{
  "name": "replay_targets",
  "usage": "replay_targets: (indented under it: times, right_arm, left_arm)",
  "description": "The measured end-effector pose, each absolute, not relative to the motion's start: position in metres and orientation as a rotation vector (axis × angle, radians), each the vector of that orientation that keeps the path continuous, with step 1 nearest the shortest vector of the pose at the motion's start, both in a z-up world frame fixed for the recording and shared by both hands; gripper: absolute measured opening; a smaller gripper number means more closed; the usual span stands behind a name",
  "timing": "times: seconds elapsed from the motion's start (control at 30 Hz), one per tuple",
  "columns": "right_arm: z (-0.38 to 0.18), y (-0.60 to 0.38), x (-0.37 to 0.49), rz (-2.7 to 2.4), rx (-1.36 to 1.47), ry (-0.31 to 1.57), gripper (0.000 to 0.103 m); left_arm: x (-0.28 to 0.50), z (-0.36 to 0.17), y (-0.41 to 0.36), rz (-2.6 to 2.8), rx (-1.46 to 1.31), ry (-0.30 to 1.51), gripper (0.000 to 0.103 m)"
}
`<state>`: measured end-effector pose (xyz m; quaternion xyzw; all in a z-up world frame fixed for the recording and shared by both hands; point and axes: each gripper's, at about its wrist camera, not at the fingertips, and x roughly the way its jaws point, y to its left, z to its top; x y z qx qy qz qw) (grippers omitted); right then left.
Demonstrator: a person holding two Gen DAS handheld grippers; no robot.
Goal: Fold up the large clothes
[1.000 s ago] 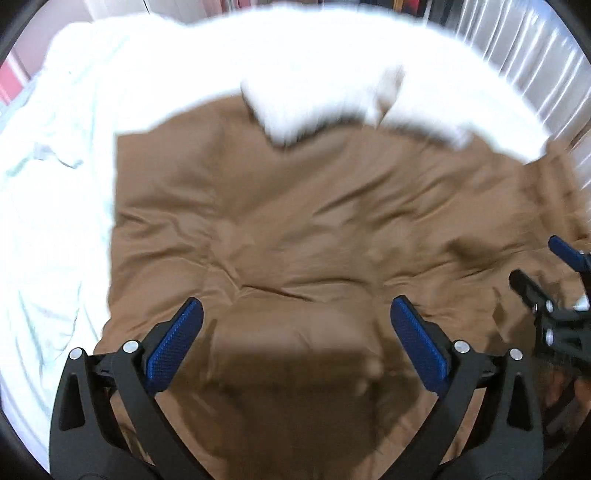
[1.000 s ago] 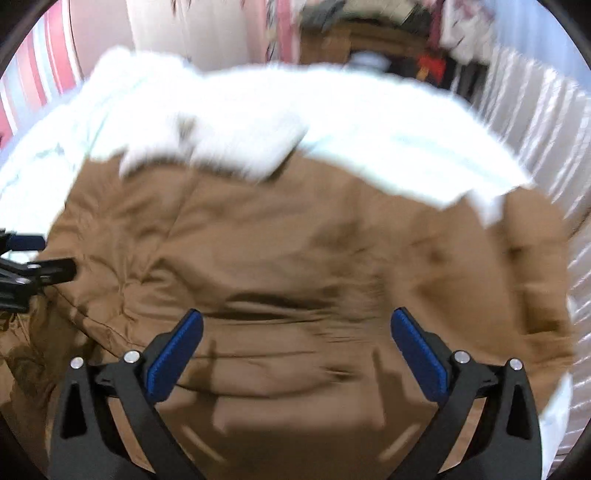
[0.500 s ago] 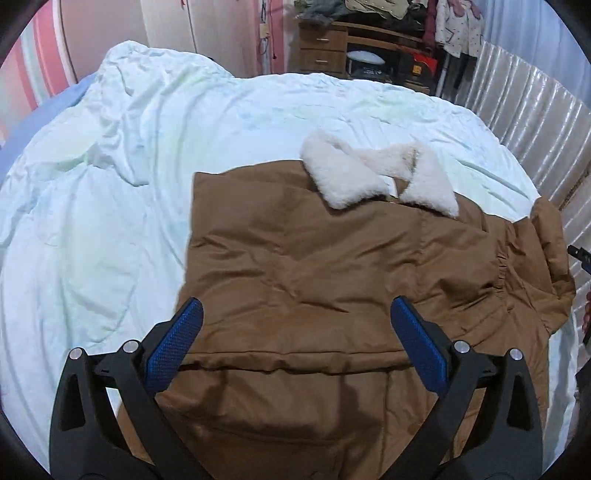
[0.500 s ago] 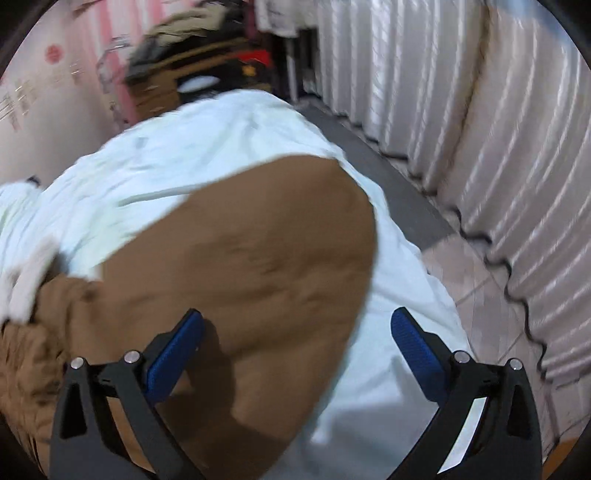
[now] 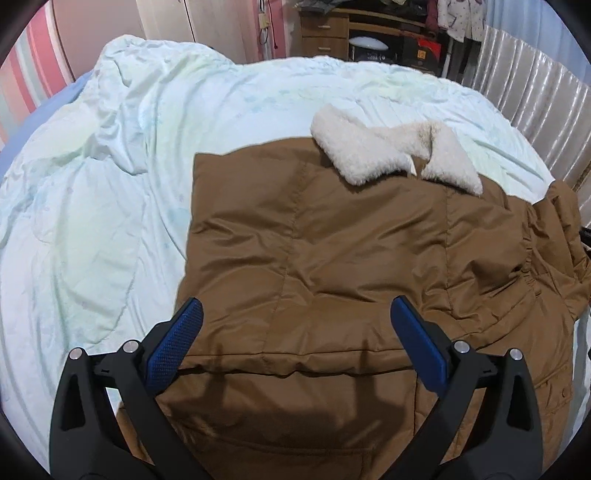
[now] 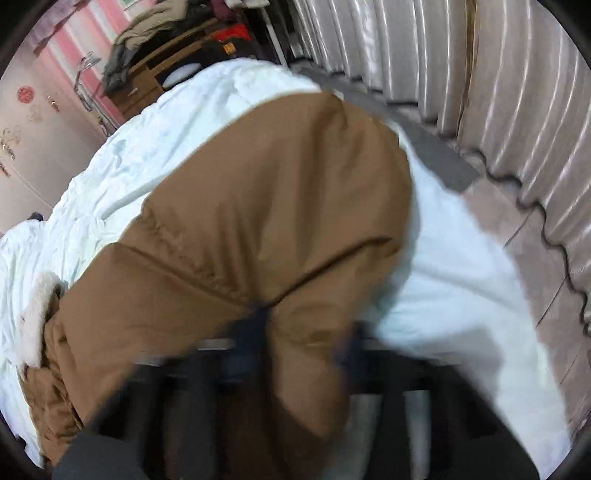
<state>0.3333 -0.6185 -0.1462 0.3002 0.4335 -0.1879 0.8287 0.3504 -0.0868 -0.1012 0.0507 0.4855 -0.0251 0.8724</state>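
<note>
A brown padded coat (image 5: 332, 258) with a white fleece collar (image 5: 369, 155) lies flat on the bed. Its left side is folded in to a straight edge. My left gripper (image 5: 303, 350) hovers open over the coat's lower half with nothing between its blue pads. In the right wrist view the coat's sleeve (image 6: 277, 203) drapes toward the bed's right edge. My right gripper (image 6: 303, 339) is motion-blurred, its fingers drawn close with a fold of the sleeve pinched between them. The collar (image 6: 37, 314) shows at the far left of that view.
A rumpled pale-green duvet (image 5: 110, 221) covers the bed around the coat. Silvery curtains (image 6: 517, 110) hang along the right side, with tiled floor (image 6: 535, 229) below them. A wooden dresser (image 5: 332, 33) piled with clothes stands beyond the bed's far end.
The left gripper pulled back from the coat and stayed open. The right gripper swung to the sleeve at the bed's right edge, and its fingers went from wide open to closed on the fabric.
</note>
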Motion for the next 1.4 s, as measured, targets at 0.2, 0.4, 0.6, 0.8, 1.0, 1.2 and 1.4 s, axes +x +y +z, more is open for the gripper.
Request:
replay_targets:
  times: [0.2, 0.4, 0.6, 0.8, 1.0, 1.2, 1.4]
  right_arm:
    - [-0.085, -0.643, 0.263, -0.542, 0.659, 0.720, 0.006]
    - [-0.102, -0.638, 0.225, -0.723, 0.562, 0.904, 0.006]
    - [-0.076, -0.611, 0.235, -0.717, 0.504, 0.863, 0.007]
    - [-0.011, -0.542, 0.271, -0.484, 0.411, 0.774, 0.007]
    - [0.014, -0.427, 0.306, -0.176, 0.321, 0.757, 0.007]
    - [0.068, -0.303, 0.314, 0.158, 0.300, 0.669, 0.006]
    - [0.035, -0.224, 0.341, 0.278, 0.237, 0.795, 0.006]
  left_arm:
    - [0.364, -0.107, -0.072, -0.022, 0.043, 1.035, 0.100]
    - [0.377, -0.104, -0.050, -0.005, 0.015, 1.004, 0.100]
    - [0.375, -0.116, -0.038, 0.002, 0.067, 1.021, 0.100]
    - [0.372, -0.102, -0.022, -0.014, 0.048, 0.989, 0.100]
    - [0.365, -0.088, -0.003, 0.017, 0.043, 0.945, 0.100]
    - [0.361, -0.077, 0.019, 0.014, -0.036, 0.934, 0.100]
    - [0.358, -0.066, 0.039, 0.038, -0.074, 0.906, 0.100]
